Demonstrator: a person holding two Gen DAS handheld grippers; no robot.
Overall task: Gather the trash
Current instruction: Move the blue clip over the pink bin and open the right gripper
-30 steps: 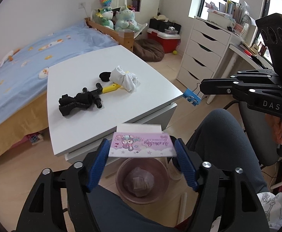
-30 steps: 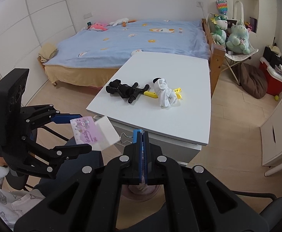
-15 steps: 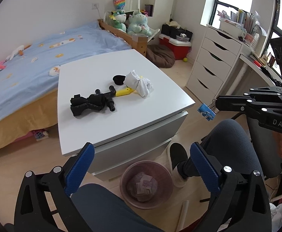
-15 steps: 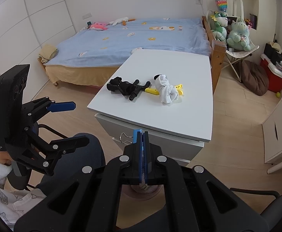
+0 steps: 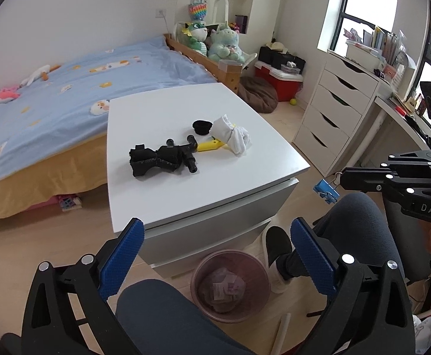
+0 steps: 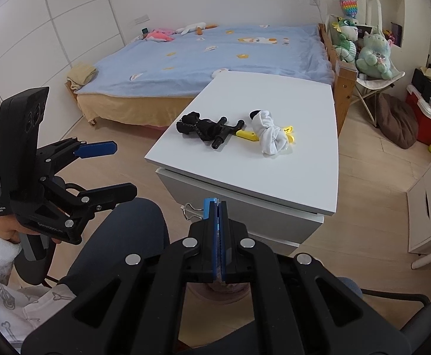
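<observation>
My left gripper (image 5: 215, 227) stands wide open over the floor with nothing between its blue pads (image 5: 124, 251). Just below it a pink waste bin (image 5: 199, 275) sits against the white table (image 5: 162, 204); crumpled paper and card lie inside. My right gripper (image 6: 217, 204) is shut, with a small blue binder clip (image 5: 326, 190) at its tips. In the right wrist view the left gripper (image 6: 125, 170) is at the left, jaws apart. On the table lie a black cloth bundle (image 5: 153, 161), a black and yellow tool (image 5: 197, 148), a white sock (image 5: 231, 136) and a black cap (image 5: 202, 126).
A person's knees in dark trousers (image 5: 162, 313) and a foot (image 5: 277, 248) are beside the bin. A bed (image 5: 53, 103) stands left of the table, a white drawer unit (image 5: 333, 112) and desk to the right. Bare wooden floor (image 6: 372, 183) surrounds the table.
The left gripper opened and let go of the pink card, which is gone from between its jaws. It then drew back from the table. The right gripper stayed shut and still.
</observation>
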